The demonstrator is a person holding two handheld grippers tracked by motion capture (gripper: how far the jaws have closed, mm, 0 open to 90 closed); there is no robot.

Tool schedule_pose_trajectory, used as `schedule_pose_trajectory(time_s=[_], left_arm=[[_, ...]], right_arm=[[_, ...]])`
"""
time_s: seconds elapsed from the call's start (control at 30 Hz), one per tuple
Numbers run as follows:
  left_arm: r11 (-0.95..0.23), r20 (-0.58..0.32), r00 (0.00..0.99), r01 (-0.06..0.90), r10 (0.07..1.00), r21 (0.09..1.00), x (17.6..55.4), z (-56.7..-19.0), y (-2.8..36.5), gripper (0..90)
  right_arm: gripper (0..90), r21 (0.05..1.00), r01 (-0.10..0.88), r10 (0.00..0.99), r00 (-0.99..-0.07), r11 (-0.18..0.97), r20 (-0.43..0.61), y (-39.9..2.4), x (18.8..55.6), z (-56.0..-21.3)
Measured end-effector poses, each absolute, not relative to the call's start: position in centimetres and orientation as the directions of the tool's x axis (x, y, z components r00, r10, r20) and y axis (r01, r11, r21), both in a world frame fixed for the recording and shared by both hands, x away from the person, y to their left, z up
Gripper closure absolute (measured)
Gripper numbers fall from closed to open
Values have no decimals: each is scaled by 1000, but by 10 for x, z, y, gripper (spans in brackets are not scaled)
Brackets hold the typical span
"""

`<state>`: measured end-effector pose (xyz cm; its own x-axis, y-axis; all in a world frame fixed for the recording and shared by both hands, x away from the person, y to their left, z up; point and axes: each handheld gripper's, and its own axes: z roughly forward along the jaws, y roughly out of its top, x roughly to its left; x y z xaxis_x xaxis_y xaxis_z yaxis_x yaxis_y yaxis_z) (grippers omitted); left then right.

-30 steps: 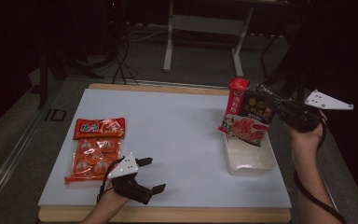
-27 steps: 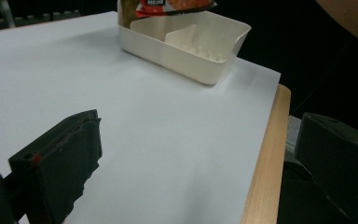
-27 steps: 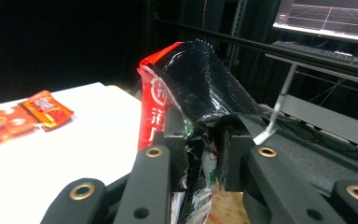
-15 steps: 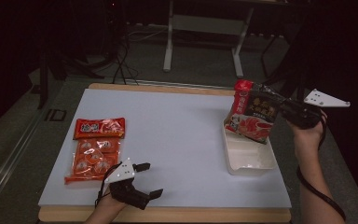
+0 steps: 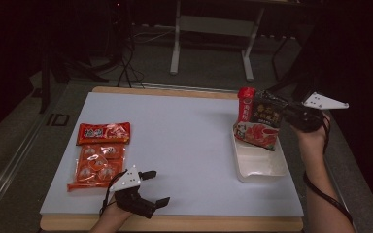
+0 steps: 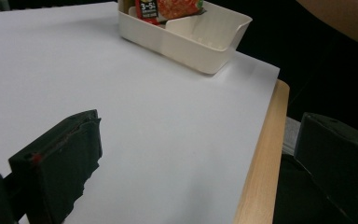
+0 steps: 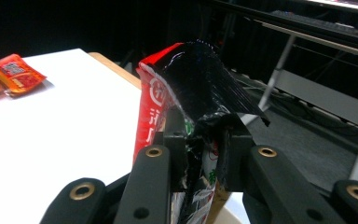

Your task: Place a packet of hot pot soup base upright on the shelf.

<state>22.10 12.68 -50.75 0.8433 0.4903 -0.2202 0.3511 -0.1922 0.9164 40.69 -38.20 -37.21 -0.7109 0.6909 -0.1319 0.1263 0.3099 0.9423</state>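
Here, packet between right tool jaws

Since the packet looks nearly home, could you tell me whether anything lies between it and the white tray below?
Nothing visible does. The right gripper is clamped on the red-and-black packet, whose lower end already dips into the white tray; the tray's near part lies bare.

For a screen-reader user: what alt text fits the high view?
The right gripper holds a red-and-black packet upright over a white bin at the table's right. The left gripper rests open at the near edge, beside two orange snack packs.
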Motion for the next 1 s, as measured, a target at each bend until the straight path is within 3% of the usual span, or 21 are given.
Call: schedule_pose_trajectory(time_s=[0.63, 1.0], left_arm=[[-193, -212, 845, 342, 490, 919, 220, -511, 126, 14], [-181, -223, 848, 345, 482, 921, 221, -513, 125, 14]], right_arm=[[750, 948, 170, 668, -742, 268, -56, -386, 403, -401], [625, 931, 282, 709, -704, 230, 38, -388, 395, -404]])
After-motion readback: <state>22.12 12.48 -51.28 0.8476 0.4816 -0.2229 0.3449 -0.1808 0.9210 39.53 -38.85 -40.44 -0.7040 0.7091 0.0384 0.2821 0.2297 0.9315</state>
